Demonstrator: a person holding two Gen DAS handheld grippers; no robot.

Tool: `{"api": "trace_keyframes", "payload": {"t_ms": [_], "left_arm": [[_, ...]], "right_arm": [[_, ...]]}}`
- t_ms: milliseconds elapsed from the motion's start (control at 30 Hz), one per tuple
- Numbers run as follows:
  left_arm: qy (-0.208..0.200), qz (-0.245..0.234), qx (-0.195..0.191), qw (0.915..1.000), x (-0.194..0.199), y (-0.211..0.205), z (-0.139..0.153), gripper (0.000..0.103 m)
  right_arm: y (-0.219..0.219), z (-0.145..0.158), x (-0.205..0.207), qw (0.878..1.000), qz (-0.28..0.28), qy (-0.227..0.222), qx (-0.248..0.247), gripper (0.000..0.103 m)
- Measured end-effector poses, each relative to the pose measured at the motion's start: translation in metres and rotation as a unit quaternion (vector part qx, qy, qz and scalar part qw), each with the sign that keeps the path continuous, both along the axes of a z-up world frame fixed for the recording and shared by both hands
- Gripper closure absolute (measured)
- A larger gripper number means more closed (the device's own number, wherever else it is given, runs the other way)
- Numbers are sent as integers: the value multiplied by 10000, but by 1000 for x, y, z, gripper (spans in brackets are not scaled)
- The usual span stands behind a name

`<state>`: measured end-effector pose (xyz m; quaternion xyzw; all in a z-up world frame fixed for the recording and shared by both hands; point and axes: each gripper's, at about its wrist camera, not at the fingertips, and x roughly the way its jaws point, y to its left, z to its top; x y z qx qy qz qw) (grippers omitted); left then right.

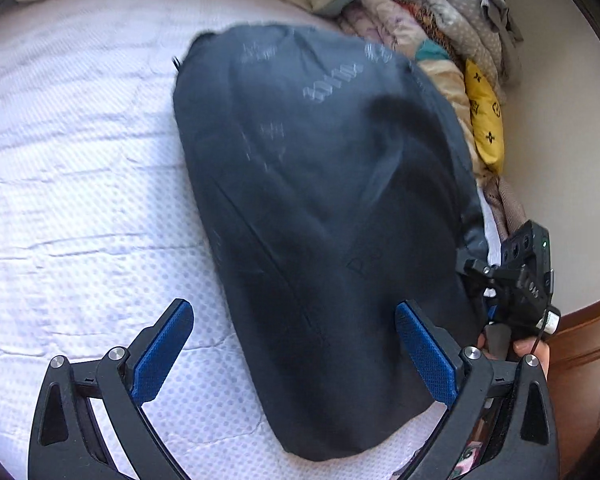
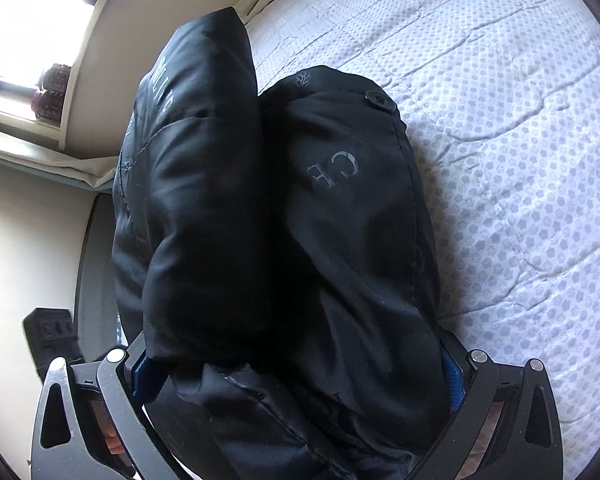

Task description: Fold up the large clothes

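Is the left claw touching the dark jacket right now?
Cannot tell. In the left wrist view the left claw stands wide open over the jacket; one blue pad overlaps its edge, the other hangs over the bedspread, but no contact or gap shows plainly.

Bright daylight from a glaring window (image 2: 24, 12); the dark jacket (image 1: 320, 184) is motion-blurred; fisheye distortion and vignetting at edges.

Both wrists close above — jacket (image 1: 320, 200) shared

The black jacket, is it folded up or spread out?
Folded: the black jacket lies as a compact bundle on the bed, one part doubled over.
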<state>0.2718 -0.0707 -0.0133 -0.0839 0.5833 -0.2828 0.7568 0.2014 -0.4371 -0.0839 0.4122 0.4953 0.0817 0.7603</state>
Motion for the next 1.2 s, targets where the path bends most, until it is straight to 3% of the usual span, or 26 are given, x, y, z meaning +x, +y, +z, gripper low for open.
{"api": "trace_keyframes", "payload": {"t_ms": [233, 533, 633, 767, 900, 1200], "left_arm": [[617, 252, -918, 9935, 7, -1, -26, 0], [413, 310, -1119, 9924, 0, -16, -32, 1], [240, 279, -1049, 9938, -2, -18, -28, 6], [-214, 236, -870, 9957, -4, -21, -13, 19], [-551, 225, -812, 9949, -6, -19, 3, 25], [-1160, 399, -862, 9887, -9, 18, 44, 26]], "right_arm": [[-5, -8, 3, 9998, 2, 4, 187, 0], [14, -22, 7, 9989, 236, 7, 400, 0], [24, -24, 11, 9980, 423, 29, 463, 1], [28, -26, 11, 9959, 441, 17, 792, 18], [38, -13, 12, 9961, 512, -183, 690, 29], [78, 22, 20, 9926, 795, -737, 544, 33]]}}
